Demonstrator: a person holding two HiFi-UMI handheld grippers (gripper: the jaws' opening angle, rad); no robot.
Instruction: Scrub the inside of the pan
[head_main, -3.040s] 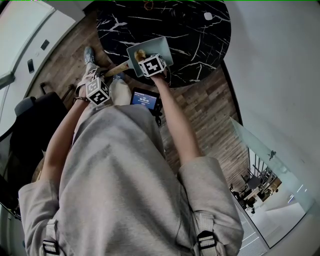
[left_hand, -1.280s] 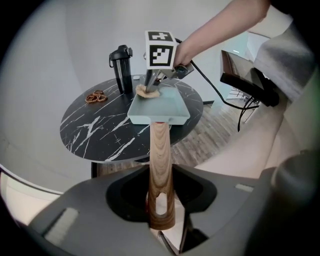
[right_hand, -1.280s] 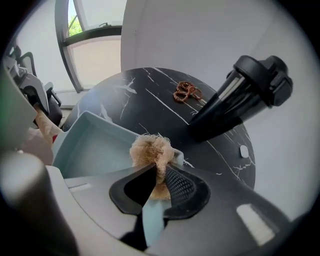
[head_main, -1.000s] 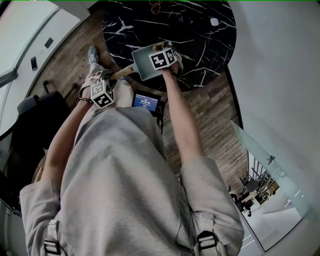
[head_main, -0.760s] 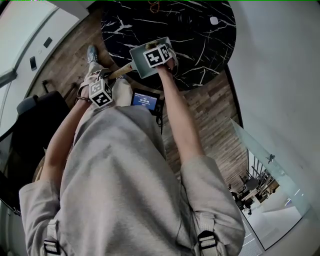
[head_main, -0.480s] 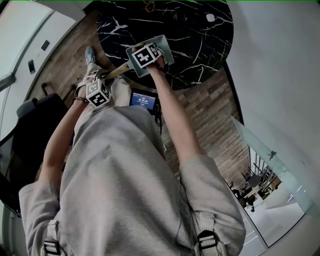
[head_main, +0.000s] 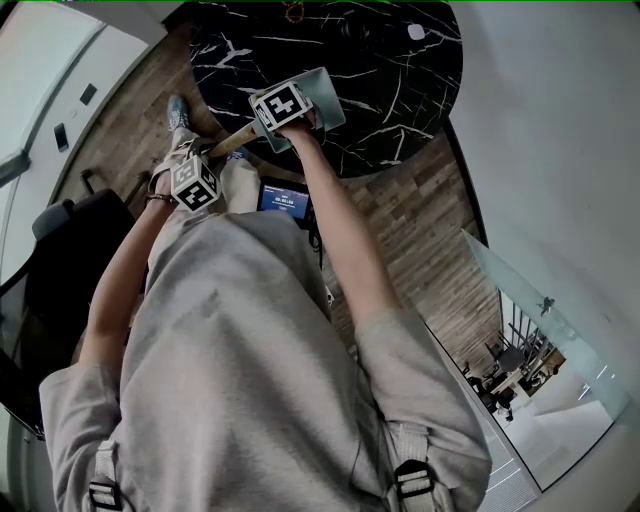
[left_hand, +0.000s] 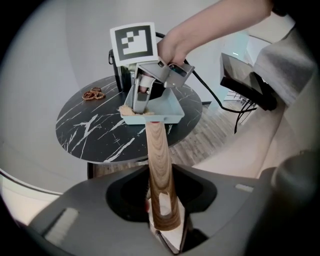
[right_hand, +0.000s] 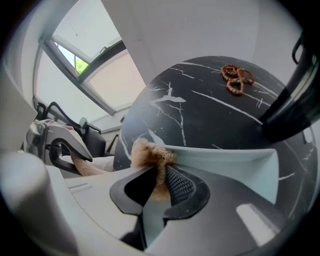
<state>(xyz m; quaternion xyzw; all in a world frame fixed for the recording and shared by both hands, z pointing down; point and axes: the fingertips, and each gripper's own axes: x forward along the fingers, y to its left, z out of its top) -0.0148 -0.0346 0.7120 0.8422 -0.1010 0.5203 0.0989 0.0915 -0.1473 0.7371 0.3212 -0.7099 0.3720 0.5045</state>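
A pale blue square pan (head_main: 328, 92) rests on the round black marble table (head_main: 400, 70), its wooden handle (head_main: 232, 143) pointing back toward me. My left gripper (left_hand: 162, 220) is shut on the end of that handle (left_hand: 159, 170). My right gripper (right_hand: 161, 187) is shut on a tan fibrous scrub pad (right_hand: 150, 155). It points steeply down and holds the pad at the pan's (right_hand: 230, 162) wall, in the corner nearest the handle. In the left gripper view, the right gripper (left_hand: 140, 102) stands over the pan's (left_hand: 170, 112) left side with the pad (left_hand: 131, 112) showing at the rim.
A brown beaded loop (right_hand: 237, 77) lies at the table's far side, by a black container (left_hand: 120, 75). A small white object (head_main: 416, 32) sits further back. A lit screen (head_main: 285, 200) is below the table edge, and a black chair (head_main: 70, 240) stands at the left.
My right gripper has slid with the pad from the pan's right side across to its left corner by the handle. The left gripper and the pan have stayed put.
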